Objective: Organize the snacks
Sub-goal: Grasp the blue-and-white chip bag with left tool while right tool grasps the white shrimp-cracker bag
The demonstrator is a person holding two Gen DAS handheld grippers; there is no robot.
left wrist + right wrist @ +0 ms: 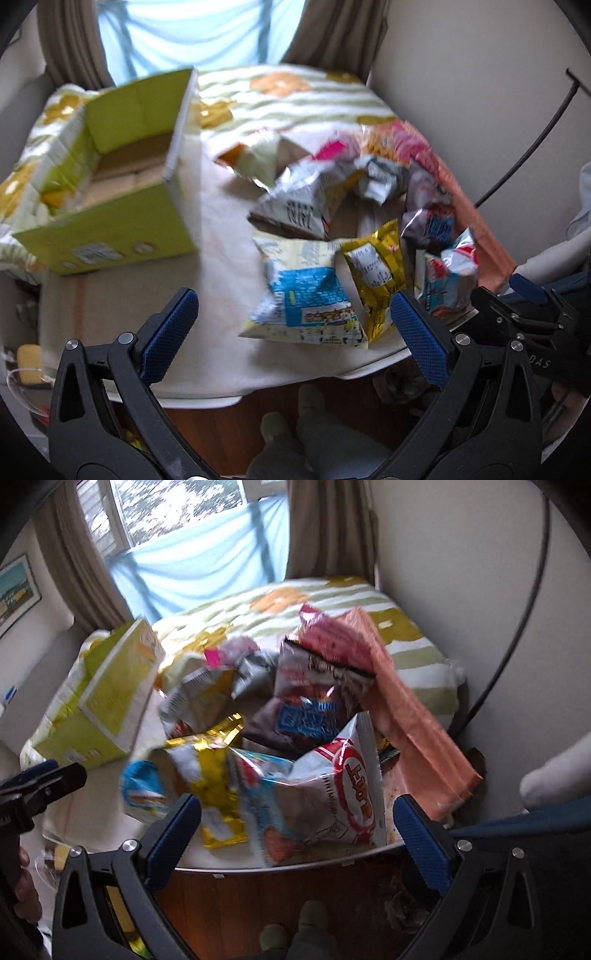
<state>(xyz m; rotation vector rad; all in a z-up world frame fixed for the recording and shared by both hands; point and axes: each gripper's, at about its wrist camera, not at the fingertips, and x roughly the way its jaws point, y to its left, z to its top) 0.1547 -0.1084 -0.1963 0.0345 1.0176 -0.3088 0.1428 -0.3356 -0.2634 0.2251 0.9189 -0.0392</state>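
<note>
1. Many snack bags (332, 240) lie heaped and overlapping on the right half of the white table (221, 229); the green carton (110, 177) stands open at the left, well apart from the pile. Both frames are blurred, so the grippers are likely swinging — an aim taken now could miss.
2. The left gripper (295, 325) hangs with fingers spread wide and nothing between them, near the blue-and-white bag (306, 306). That bag overlaps the yellow bag (373, 273), so a pinch may drag both.
3. The right gripper (295, 827) is likewise spread and empty, over the red-and-white bag (332, 790), which lies at the table's near edge — a nudge could tip it to the floor.
4. Puffed, slick film may slip from the pads or crush its contents.
5. The grippers are close together; they could collide.
</note>
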